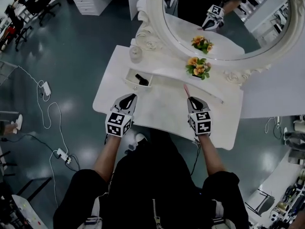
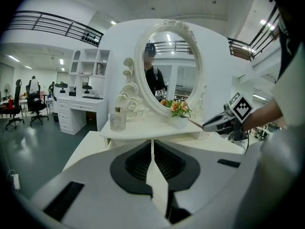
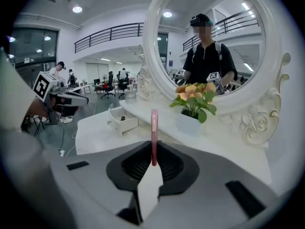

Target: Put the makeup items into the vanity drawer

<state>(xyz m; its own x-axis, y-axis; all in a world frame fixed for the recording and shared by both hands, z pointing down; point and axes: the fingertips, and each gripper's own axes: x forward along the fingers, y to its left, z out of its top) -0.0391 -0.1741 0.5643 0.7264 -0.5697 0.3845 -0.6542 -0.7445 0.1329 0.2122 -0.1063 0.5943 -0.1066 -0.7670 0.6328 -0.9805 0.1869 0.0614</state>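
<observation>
My right gripper [image 1: 191, 99] is shut on a slim pink makeup stick [image 1: 186, 90], which pokes up out of the jaws above the white vanity top [image 1: 162, 106]. In the right gripper view the pink stick [image 3: 154, 130] stands upright between the pads of the right gripper [image 3: 153, 152]. The small vanity drawer [image 1: 139, 78] stands open at the left, with a black item lying inside. My left gripper [image 1: 129, 97] hovers just in front of that drawer, shut and with nothing in it. The left gripper [image 2: 152, 149] shows its jaws closed together in its own view.
A pot of orange flowers [image 1: 198, 68] sits on the raised shelf under the oval mirror [image 1: 224, 18]. A glass bottle [image 1: 136, 54] stands at the shelf's left end. Cables and a power strip [image 1: 61, 154] lie on the floor to the left.
</observation>
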